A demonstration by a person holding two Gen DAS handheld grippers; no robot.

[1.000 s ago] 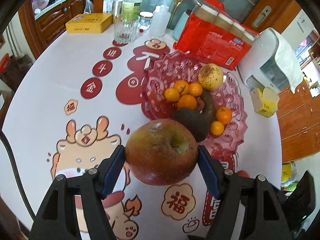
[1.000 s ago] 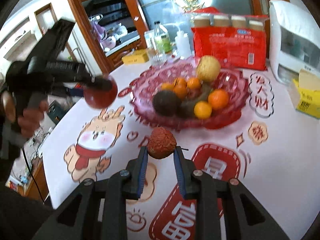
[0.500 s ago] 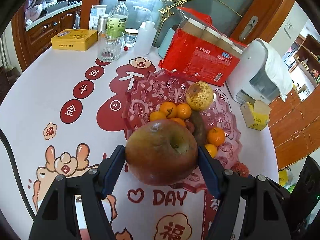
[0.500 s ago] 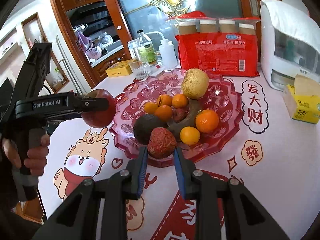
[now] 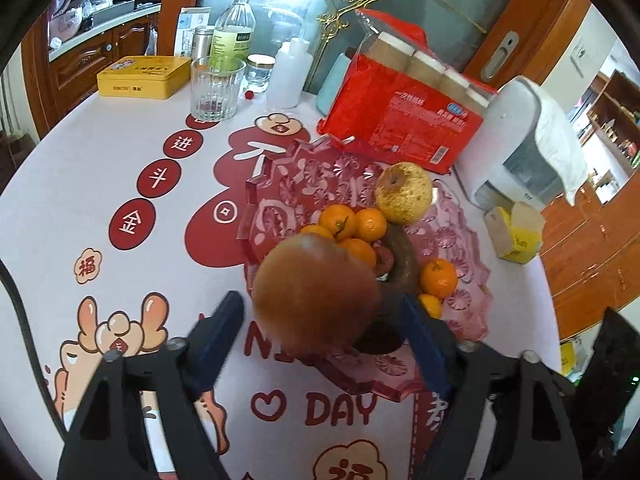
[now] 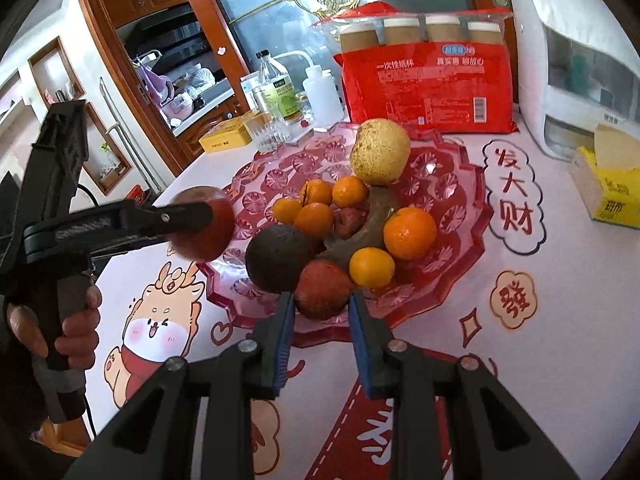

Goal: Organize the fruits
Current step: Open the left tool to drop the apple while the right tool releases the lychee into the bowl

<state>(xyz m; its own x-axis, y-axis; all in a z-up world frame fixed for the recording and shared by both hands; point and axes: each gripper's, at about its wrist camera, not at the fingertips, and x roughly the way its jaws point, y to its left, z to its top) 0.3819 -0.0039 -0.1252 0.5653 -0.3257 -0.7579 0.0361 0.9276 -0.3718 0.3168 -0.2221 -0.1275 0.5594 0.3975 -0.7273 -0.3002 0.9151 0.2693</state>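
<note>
Basically both drops are mid-release over the pink tray [image 6: 460, 280]. Left claw [image 5: 320, 320] has just been opening, jaws clear of the blurred apple [image 5: 316, 296], probably falling. Right claw [image 6: 322, 312], also just opening, brackets the small red fruit [image 6: 324, 288]; withdraw straight back.

on the pink dish [image 6: 460, 248]: 6 small oranges [image 6: 409, 233], 1 yellowish pear [image 6: 379, 151], 1 dark avocado [image 6: 278, 258] and 1 brown curved fruit [image 6: 362, 224]. also in view are 1 red apple [image 5: 316, 294], 1 reddish bumpy fruit [image 6: 323, 289], 1 drinking glass [image 5: 216, 88], 1 yellow tin [image 5: 144, 77] and 2 grippers.
</note>
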